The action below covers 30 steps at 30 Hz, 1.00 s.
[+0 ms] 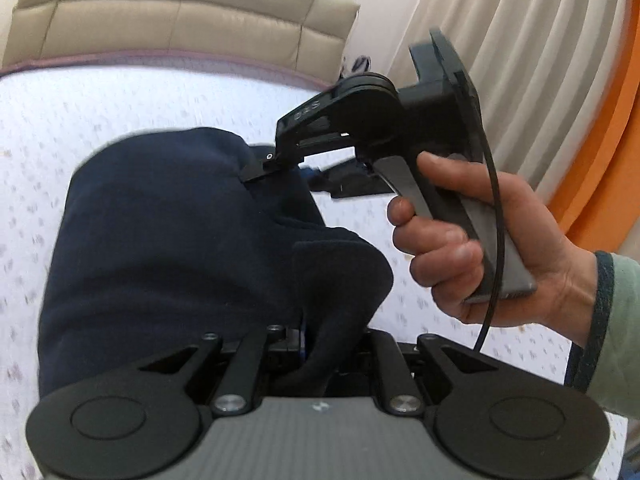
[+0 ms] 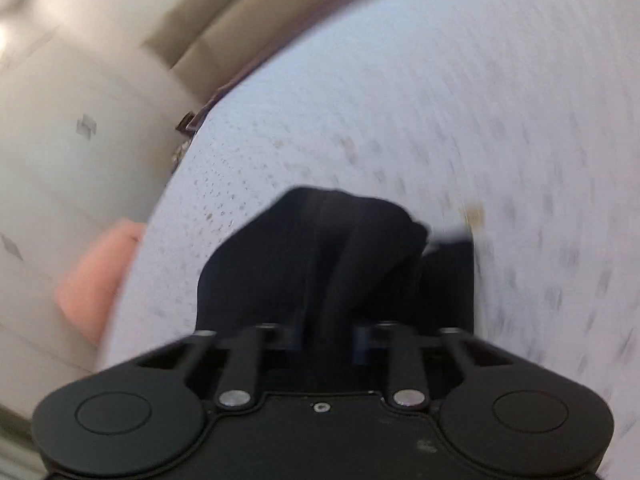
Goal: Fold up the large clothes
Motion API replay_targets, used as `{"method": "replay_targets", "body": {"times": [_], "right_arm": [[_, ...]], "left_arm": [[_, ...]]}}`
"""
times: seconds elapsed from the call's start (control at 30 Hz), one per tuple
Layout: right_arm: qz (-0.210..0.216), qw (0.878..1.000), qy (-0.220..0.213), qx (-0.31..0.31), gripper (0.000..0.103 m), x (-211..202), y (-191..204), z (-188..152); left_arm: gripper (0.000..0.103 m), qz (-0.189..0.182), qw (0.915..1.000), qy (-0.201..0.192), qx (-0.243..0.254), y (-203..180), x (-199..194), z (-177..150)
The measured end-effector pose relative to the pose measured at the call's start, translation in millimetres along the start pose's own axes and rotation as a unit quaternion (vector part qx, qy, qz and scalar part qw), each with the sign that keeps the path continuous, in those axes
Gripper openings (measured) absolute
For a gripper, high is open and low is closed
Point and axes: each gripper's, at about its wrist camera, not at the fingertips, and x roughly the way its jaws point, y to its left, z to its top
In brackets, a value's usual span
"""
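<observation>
Pinching a fold of the navy garment (image 1: 168, 240) — the left gripper (image 1: 316, 344) has its jaws pressed on cloth. Across the heap, the right gripper (image 1: 280, 160) nips another edge, jaws closed on fabric, held by a hand (image 1: 480, 248). Garment lies bunched on the bed (image 1: 40, 128).

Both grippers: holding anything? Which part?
Both are shut on the dark navy fabric garment. The left gripper pinches a bunched fold near its edge; the right gripper pinches another bunched edge.
</observation>
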Motion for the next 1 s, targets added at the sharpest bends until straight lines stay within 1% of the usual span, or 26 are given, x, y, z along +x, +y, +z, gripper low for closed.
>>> {"method": "replay_targets", "body": {"times": [0.07, 0.13, 0.17, 0.2, 0.27, 0.33, 0.4, 0.43, 0.47, 0.5, 0.53, 0.6, 0.7, 0.73, 0.77, 0.83, 0.9, 0.93, 1.0], "right_arm": [[-0.006, 0.999, -0.03, -0.03, 0.013, -9.9, 17.2, 9.8], [-0.02, 0.998, -0.055, -0.03, 0.012, -17.6, 20.2, 19.2], [-0.03, 0.997, -0.061, -0.024, 0.012, -19.1, 17.2, 21.0], [-0.039, 0.997, -0.061, -0.017, 0.012, -17.1, 11.3, 21.7], [-0.057, 0.997, -0.045, 0.003, 0.012, -9.8, -5.2, 12.6], [-0.079, 0.997, -0.022, 0.016, 0.012, -0.3, -19.2, -2.8], [-0.101, 0.995, -0.009, 0.023, 0.011, 11.5, -31.0, -16.0], [-0.109, 0.993, -0.006, 0.031, 0.014, 14.6, -37.1, -21.6], [-0.113, 0.993, -0.004, 0.04, 0.022, 13.1, -41.2, -24.5], [-0.116, 0.992, -0.006, 0.049, 0.027, 10.8, -43.9, -26.1], [-0.119, 0.991, -0.012, 0.055, 0.034, 4.8, -44.6, -26.7], [-0.121, 0.991, -0.024, 0.047, 0.035, -11.7, -41.7, -29.4], [-0.148, 0.988, -0.034, 0.003, 0.035, -44.1, -21.2, -38.0], [-0.154, 0.987, -0.036, -0.011, 0.036, -55.7, -13.4, -43.4], [-0.155, 0.987, -0.036, -0.023, 0.041, -68.9, -2.9, -49.4], [-0.142, 0.988, -0.034, -0.043, 0.042, -81.8, 16.4, -61.1], [-0.13, 0.989, -0.029, -0.066, 0.042, -80.6, 37.1, -72.8], [-0.131, 0.988, -0.026, -0.078, 0.041, -76.4, 46.0, -78.9], [-0.157, 0.981, -0.015, -0.108, 0.03, -58.2, 57.9, -91.7]], "left_arm": [[0.013, -0.002, 0.9999, -0.016, 0.004, -3.4, 2.3, 11.1], [0.013, -0.004, 0.9996, -0.017, 0.021, -7.8, 11.1, 19.0], [0.013, -0.005, 0.9995, -0.009, 0.03, -9.9, 17.7, 18.9], [0.013, -0.004, 0.9993, 0.005, 0.036, -11.4, 26.2, 16.3], [0.013, 0.003, 0.9988, 0.034, 0.036, -15.1, 39.7, 2.6], [0.014, 0.011, 0.9975, 0.05, 0.049, -20.0, 48.9, -17.0], [0.014, 0.019, 0.9954, 0.054, 0.076, -28.7, 50.4, -32.8], [0.015, 0.021, 0.9946, 0.057, 0.084, -32.0, 48.0, -36.7], [0.018, 0.02, 0.9939, 0.061, 0.09, -35.5, 44.8, -38.8], [0.021, 0.02, 0.9937, 0.062, 0.091, -39.7, 41.2, -38.3], [0.021, 0.018, 0.9939, 0.06, 0.09, -41.5, 33.6, -38.2], [0.027, -0.003, 0.9955, 0.059, 0.074, -40.8, 24.1, -32.4], [0.028, -0.061, 0.9952, 0.069, 0.033, -31.1, -4.8, -26.3], [0.029, -0.067, 0.995, 0.069, 0.025, -27.2, -14.4, -22.9], [0.029, -0.052, 0.9965, 0.061, 0.022, -22.4, -23.3, -18.1], [0.03, 0.001, 0.9997, 0.026, 0.002, -4.9, -37.7, -5.9], [0.029, 0.029, 0.999, 0.006, -0.035, 17.8, -33.1, 9.0], [0.028, 0.037, 0.9979, 0.004, -0.053, 29.2, -27.8, 14.8], [0.027, 0.038, 0.9973, 0.006, -0.063, 46.5, -15.0, 16.4]]}}
